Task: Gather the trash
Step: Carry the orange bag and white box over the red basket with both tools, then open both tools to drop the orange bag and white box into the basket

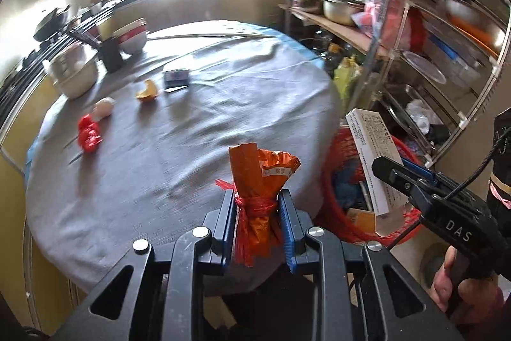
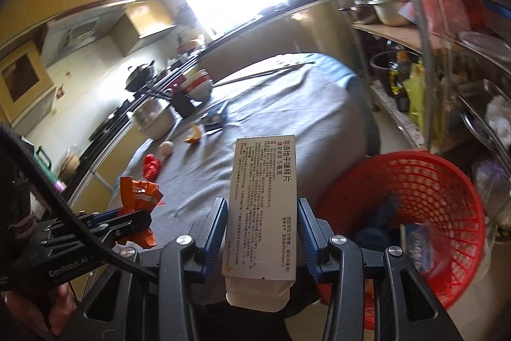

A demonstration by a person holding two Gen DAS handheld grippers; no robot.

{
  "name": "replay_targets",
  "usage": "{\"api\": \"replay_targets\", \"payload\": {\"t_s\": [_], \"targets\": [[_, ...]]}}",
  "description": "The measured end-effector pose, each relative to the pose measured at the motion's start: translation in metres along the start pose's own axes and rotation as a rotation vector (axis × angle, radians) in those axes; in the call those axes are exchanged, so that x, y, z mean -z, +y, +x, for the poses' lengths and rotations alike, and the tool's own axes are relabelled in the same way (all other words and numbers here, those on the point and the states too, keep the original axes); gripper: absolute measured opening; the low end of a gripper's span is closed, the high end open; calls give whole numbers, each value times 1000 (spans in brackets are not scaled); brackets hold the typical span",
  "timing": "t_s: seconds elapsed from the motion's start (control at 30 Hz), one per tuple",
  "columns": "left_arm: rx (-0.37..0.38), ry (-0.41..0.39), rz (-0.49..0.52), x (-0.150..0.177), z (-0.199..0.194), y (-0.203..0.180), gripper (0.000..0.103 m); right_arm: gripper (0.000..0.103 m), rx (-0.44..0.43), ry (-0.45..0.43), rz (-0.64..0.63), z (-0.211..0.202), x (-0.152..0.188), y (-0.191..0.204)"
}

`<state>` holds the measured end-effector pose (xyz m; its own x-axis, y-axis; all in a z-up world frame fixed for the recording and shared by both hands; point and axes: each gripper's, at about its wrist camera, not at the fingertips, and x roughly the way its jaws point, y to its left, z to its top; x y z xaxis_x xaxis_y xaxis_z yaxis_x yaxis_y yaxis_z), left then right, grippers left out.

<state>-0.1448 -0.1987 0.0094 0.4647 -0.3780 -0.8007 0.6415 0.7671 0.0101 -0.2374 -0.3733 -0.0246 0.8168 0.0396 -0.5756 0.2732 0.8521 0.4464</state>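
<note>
With the left gripper [image 1: 257, 206] clamped on a crumpled orange foil wrapper [image 1: 260, 178] and the right gripper [image 2: 260, 232] clamped on a white printed cardboard box [image 2: 263, 206], both over the grey-clothed round table's [image 1: 191, 123] near edge, the carry-to-bin step seems underway, calling for release over the red plastic mesh basket [image 2: 447, 200].

Stacked bowls [image 1: 132, 35], black chopstick holder [image 1: 110, 55] — grey-clothed table [image 1: 223, 104].

orange wrapper [image 1: 260, 181], white black-printed box [image 2: 263, 206], red mesh basket [image 2: 424, 213], grey tablecloth [image 1: 191, 123].
</note>
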Motion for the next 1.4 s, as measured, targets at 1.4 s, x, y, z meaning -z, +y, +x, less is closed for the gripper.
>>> {"api": "replay_targets", "payload": {"t_s": [1.4], "targets": [[176, 68, 305, -30, 55, -154, 63, 61, 126, -49, 426, -53, 20, -166]]}}
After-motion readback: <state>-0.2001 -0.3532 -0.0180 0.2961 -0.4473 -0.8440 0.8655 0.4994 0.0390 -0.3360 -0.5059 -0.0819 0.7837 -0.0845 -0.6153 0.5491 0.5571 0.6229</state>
